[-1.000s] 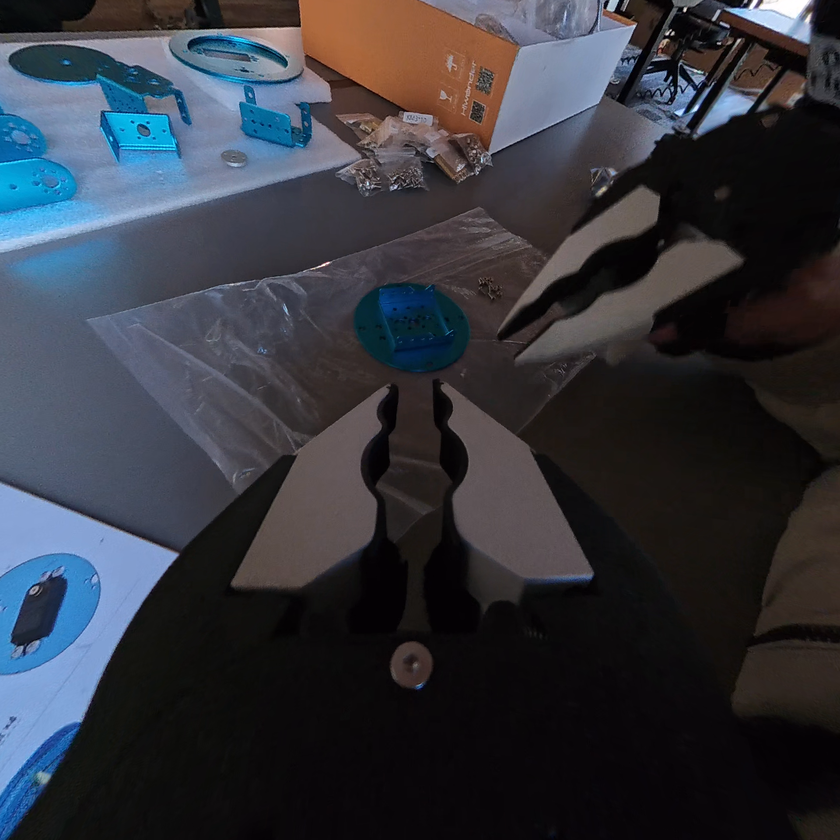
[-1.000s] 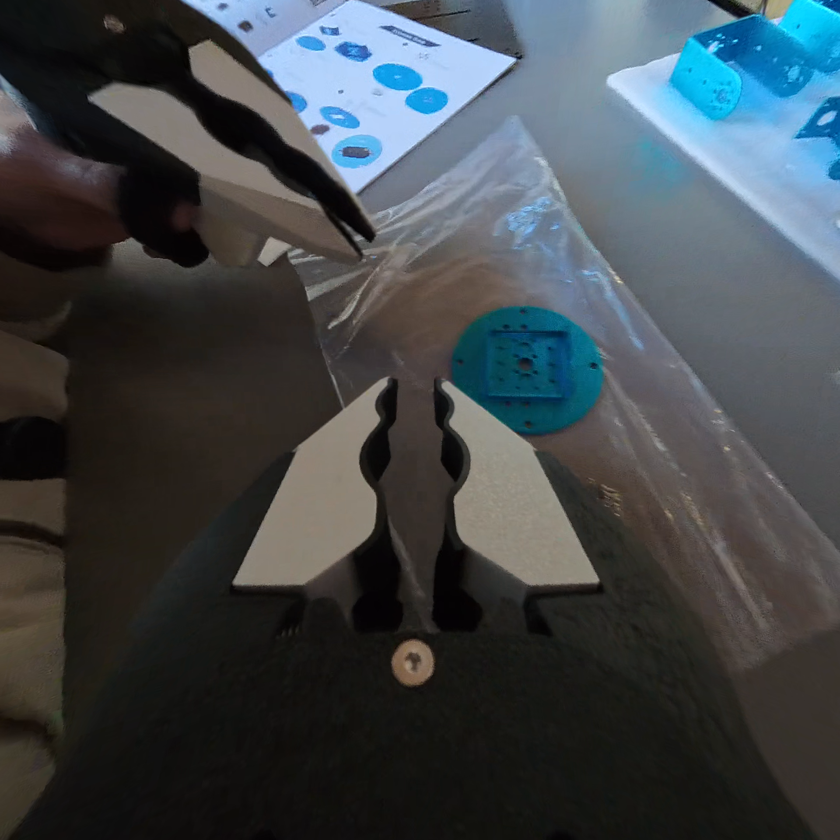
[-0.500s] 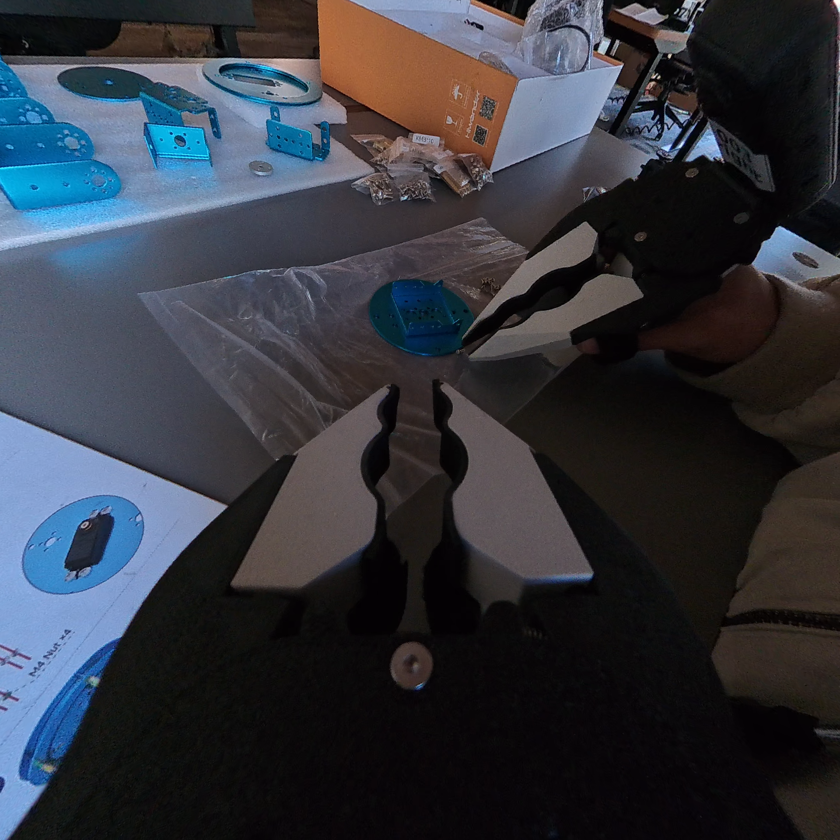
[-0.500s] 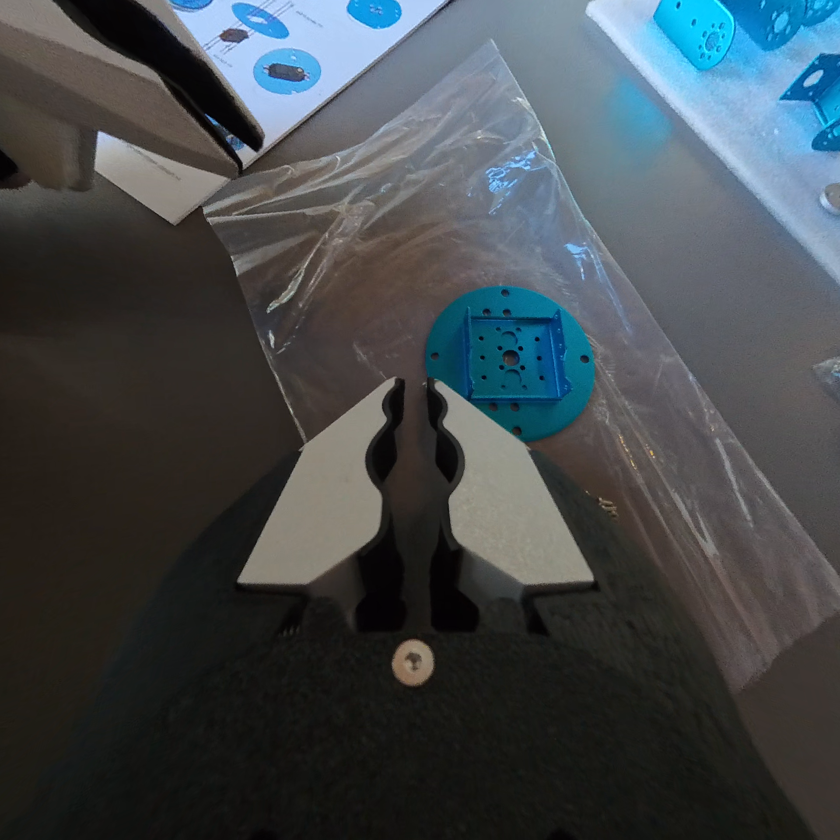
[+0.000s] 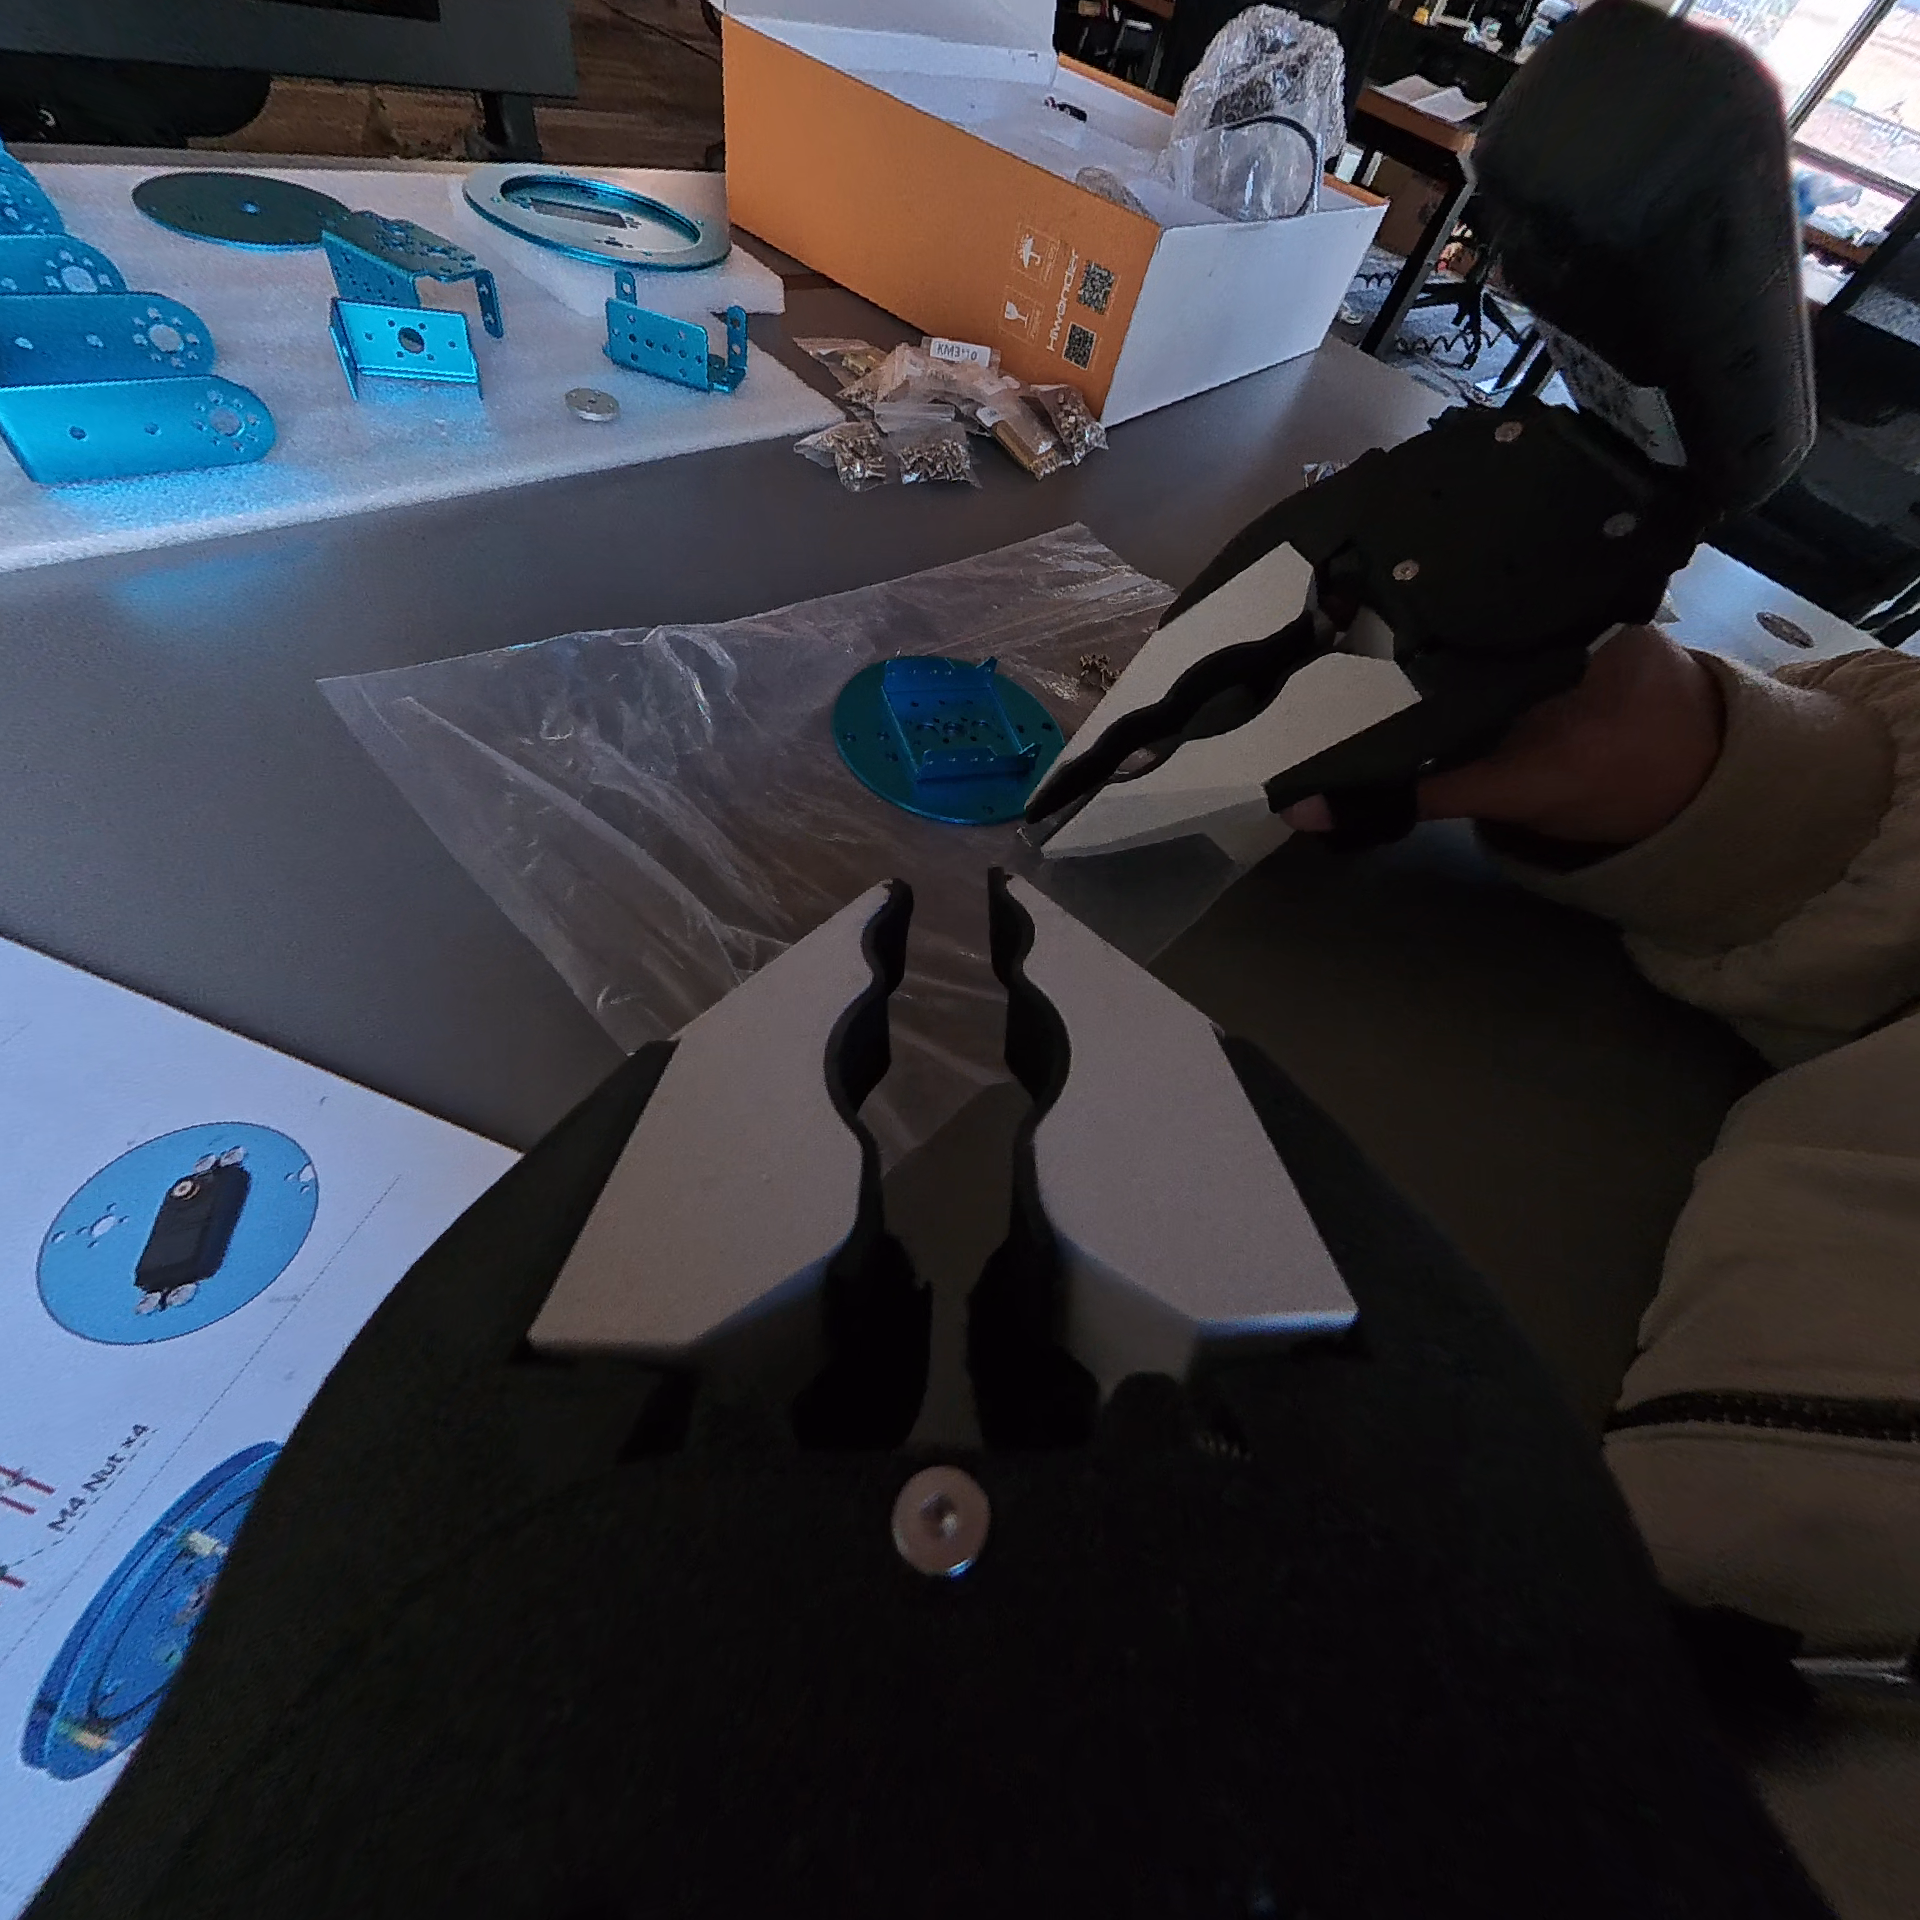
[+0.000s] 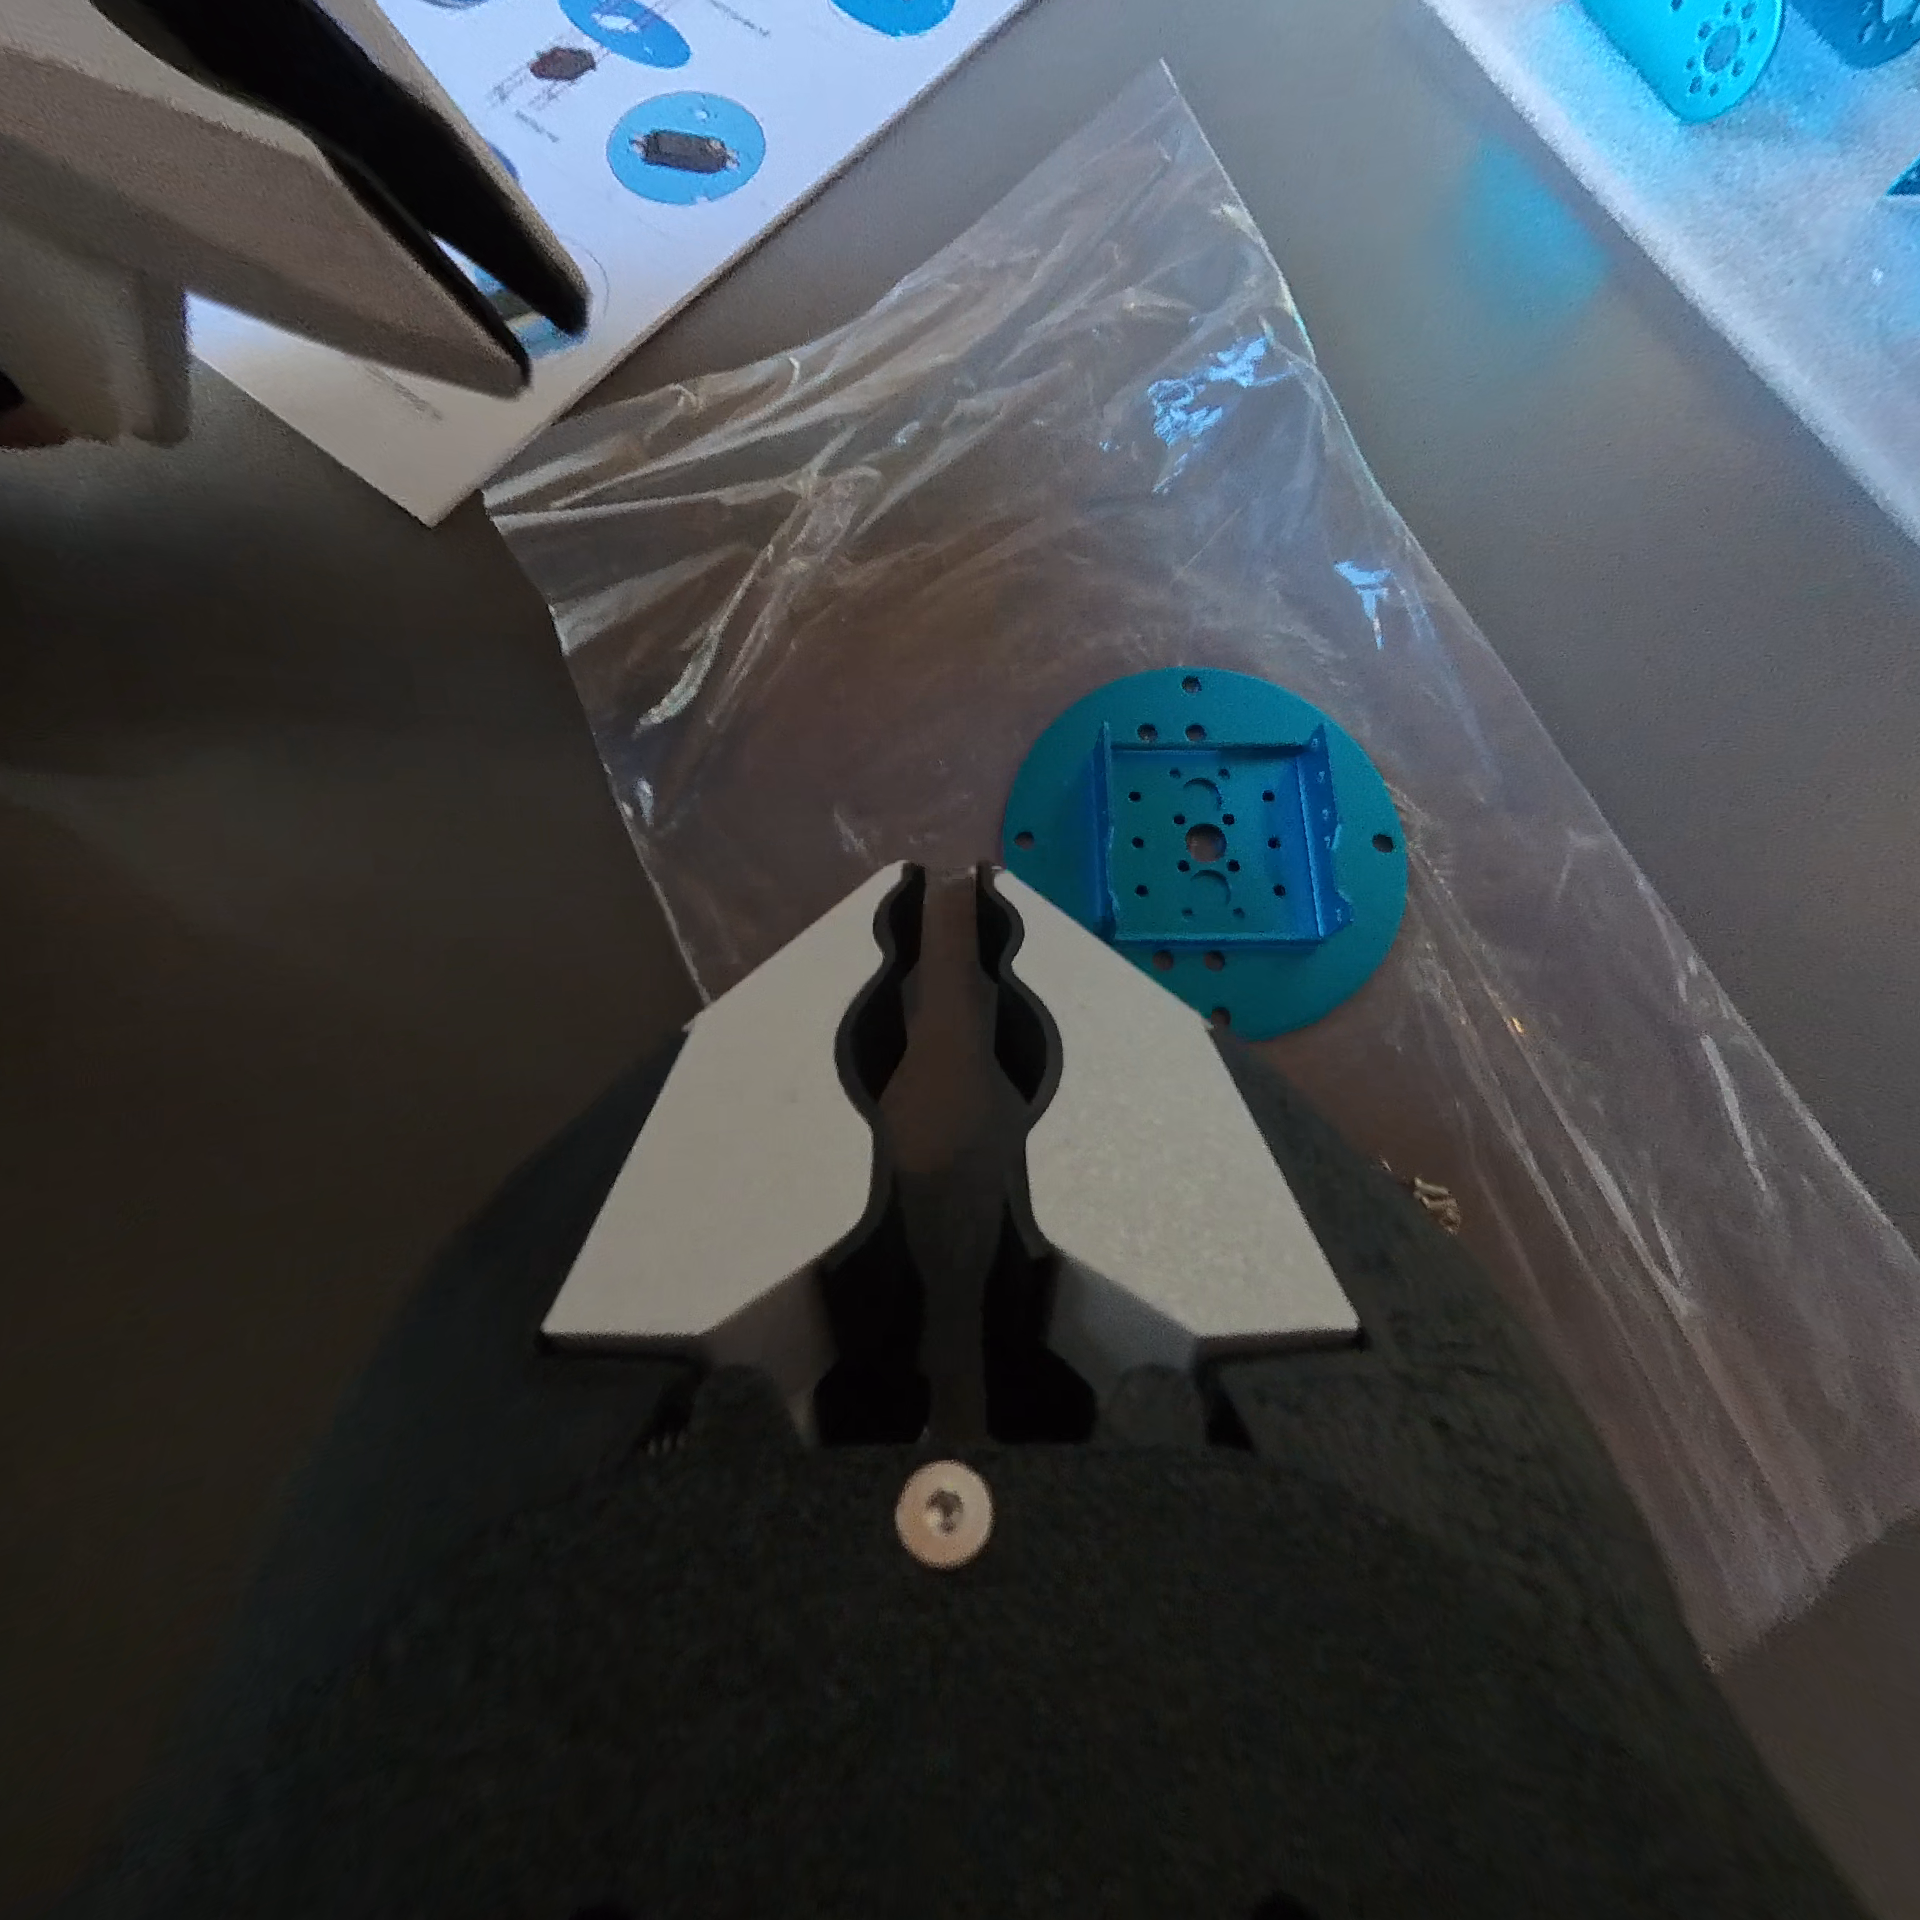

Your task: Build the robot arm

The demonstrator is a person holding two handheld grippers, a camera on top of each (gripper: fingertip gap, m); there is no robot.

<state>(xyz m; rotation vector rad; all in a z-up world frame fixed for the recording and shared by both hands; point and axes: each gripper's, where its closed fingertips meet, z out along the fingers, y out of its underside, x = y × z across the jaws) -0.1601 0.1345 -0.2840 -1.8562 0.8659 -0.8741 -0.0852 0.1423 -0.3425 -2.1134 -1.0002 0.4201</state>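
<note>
A round blue disc [image 5: 940, 805] with a square blue bracket [image 5: 951, 727] on it lies on a clear plastic bag [image 5: 665, 758] on the grey table. My left gripper [image 5: 945, 888] is open and empty, hovering over the bag's near edge, short of the disc. My right gripper [image 6: 948, 878] is low over the bag, just left of the disc [image 6: 1288, 977] and bracket [image 6: 1210, 842]. Its jaws are narrowed to a slit with a small pale speck between the tips; I cannot tell if it is gripped. The right gripper also shows in the left wrist view [image 5: 1039, 831], tips beside the disc's rim.
A printed instruction sheet [image 5: 156, 1247] lies at the near left. A white foam sheet [image 5: 312, 457] holds several blue metal parts. Small bags of screws [image 5: 935, 416] and an orange and white box [image 5: 987, 239] stand behind. Loose screws [image 5: 1096, 665] lie on the bag. A person's sleeve [image 5: 1787, 831] is at right. There is about 10 cm between the tips of the two grippers. The disc [image 6: 1288, 977] is about 6 cm from my right fingertips and 15 cm from my left. It is also in sight in the left wrist view [image 5: 1020, 697].
My right gripper came down to the bag beside the disc and its jaws narrowed. My left gripper drew back a little from the disc, its gap unchanged.
</note>
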